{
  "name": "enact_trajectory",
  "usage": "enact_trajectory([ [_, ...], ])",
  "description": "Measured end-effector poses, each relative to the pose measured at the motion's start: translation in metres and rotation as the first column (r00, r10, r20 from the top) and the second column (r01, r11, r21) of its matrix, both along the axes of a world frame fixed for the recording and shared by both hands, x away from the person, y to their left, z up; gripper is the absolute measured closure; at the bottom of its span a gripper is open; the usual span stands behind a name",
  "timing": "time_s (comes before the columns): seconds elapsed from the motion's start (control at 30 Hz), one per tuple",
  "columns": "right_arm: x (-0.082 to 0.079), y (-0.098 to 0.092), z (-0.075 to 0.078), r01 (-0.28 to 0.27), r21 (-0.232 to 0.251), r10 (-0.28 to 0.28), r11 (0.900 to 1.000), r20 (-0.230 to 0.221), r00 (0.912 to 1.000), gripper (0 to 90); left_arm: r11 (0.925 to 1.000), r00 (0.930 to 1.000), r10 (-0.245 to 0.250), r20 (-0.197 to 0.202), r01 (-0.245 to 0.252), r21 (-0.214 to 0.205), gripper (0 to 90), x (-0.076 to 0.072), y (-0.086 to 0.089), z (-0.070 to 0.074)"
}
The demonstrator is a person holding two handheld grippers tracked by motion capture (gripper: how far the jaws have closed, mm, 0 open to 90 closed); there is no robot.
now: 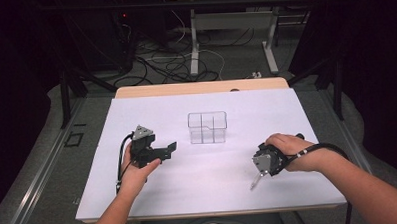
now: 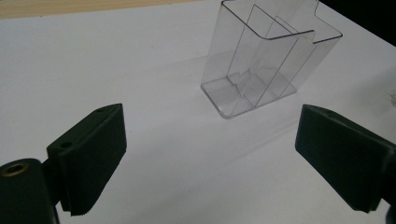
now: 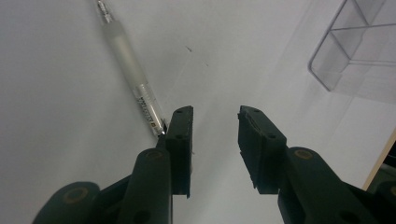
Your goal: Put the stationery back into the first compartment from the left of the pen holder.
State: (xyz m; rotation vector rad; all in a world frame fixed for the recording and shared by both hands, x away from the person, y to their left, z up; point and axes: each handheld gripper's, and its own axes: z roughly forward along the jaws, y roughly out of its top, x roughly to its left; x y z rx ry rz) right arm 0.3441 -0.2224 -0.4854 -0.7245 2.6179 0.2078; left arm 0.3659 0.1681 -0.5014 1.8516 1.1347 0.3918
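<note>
Right gripper view says it all: your right gripper (image 3: 215,135) has its jaws narrowed but clamping nothing, and the pen (image 3: 128,65) lies on the white table cover (image 3: 56,140) just outside the left jaw, its near end touching that jaw's outer face. You've missed the barrel, I'd say. Open up a bit, slide sideways so the barrel sits between the pads, then close squarely across it, not on the tip. In the high view the pen (image 1: 255,180) pokes out toward you from under that hand. Your left gripper (image 2: 210,154) is wide open, grasping nothing, aimed at the clear organizer (image 2: 266,56) mid-table. Its compartments look empty, so any slot works.
</note>
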Motion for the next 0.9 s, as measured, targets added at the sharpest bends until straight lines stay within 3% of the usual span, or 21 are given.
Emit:
enact_trajectory([
  [0.03,-0.001,0.0,0.001,-0.006,-0.019,0.006,0.9998,-0.015,0.9999,64.7,1.0,1.0,-0.001,-0.003,0.0,-0.002,8.9,0.0,0.0,0.001],
  [0.07,-0.002,0.0,0.0,-0.024,-0.001,0.024,0.9997,-0.01,0.9997,64.4,0.9999,0.9999,0.011,0.004,-0.011,-0.012,8.9,-0.001,0.0,0.001],
  [0.23,-0.01,0.0,-0.003,-0.094,-0.03,0.093,0.9951,-0.036,0.995,66.2,1.0,0.9999,0.003,0.011,-0.003,-0.007,8.9,-0.001,0.0,0.001],
  [0.27,-0.012,0.0,-0.004,-0.078,-0.071,0.073,0.9944,-0.079,0.9943,66.6,0.9999,0.9999,0.008,0.006,-0.008,-0.012,8.9,-0.001,-0.001,0.001],
  [0.33,-0.014,0.002,-0.008,-0.115,-0.06,0.112,0.9915,-0.055,0.9922,67.3,0.9999,0.9999,0.009,0.007,-0.009,-0.011,8.9,-0.001,-0.001,0.002],
  [0.37,-0.015,0.003,-0.01,-0.116,-0.074,0.11,0.9905,-0.087,0.9901,67.8,0.9999,0.9999,0.01,0.007,-0.009,-0.011,8.9,-0.001,-0.001,0.002],
  [0.4,-0.015,0.004,-0.011,-0.129,-0.091,0.121,0.9875,-0.09,0.9887,68.2,0.9999,0.9999,0.01,0.007,-0.01,-0.01,8.9,-0.001,-0.001,0.002],
  [0.47,-0.017,0.004,-0.014,-0.12,-0.08,0.115,0.9895,-0.069,0.991,69.4,0.9999,0.9999,0.01,0.007,-0.01,-0.01,9.0,-0.001,-0.001,0.001],
  [0.5,-0.017,0.006,-0.014,-0.126,-0.114,0.119,0.9855,-0.064,0.9907,69.7,1.0,0.9999,0.006,0.011,-0.006,-0.005,9.0,0.0,0.0,0.002],
  [0.53,-0.017,0.005,-0.018,-0.14,-0.079,0.135,0.987,-0.061,0.989,69.7,1.0,0.9999,0.006,0.012,-0.006,-0.005,9.0,0.0,0.0,0.001],
  [0.6,-0.019,0.006,-0.02,-0.13,-0.113,0.122,0.985,-0.079,0.9894,69.7,1.0,1.0,0.005,0.007,-0.005,-0.007,9.0,0.0,0.0,0.001],
  [0.7,-0.02,0.007,-0.025,-0.14,-0.107,0.128,0.9844,-0.107,0.986,69.8,1.0,1.0,0.006,0.005,-0.006,-0.008,9.1,0.0,0.0,0.001],
  [0.77,-0.022,0.007,-0.029,-0.144,-0.081,0.138,0.9863,-0.08,0.9873,69.8,0.9999,1.0,0.006,0.005,-0.006,-0.01,9.1,0.0,-0.001,0.001],
  [0.8,-0.022,0.009,-0.027,-0.148,-0.13,0.135,0.9804,-0.102,0.9856,69.7,1.0,1.0,0.003,0.008,-0.003,-0.005,9.1,0.0,0.0,0.001],
  [0.83,-0.022,0.01,-0.029,-0.155,-0.128,0.144,0.9796,-0.086,0.9858,69.7,1.0,1.0,0.003,0.009,-0.003,-0.006,9.1,0.0,-0.001,0.001],
  [0.9,-0.022,0.011,-0.033,-0.162,-0.112,0.151,0.9804,-0.103,0.9831,69.7,1.0,0.9999,0.002,0.01,-0.002,-0.006,9.1,0.0,-0.001,0.001],
])
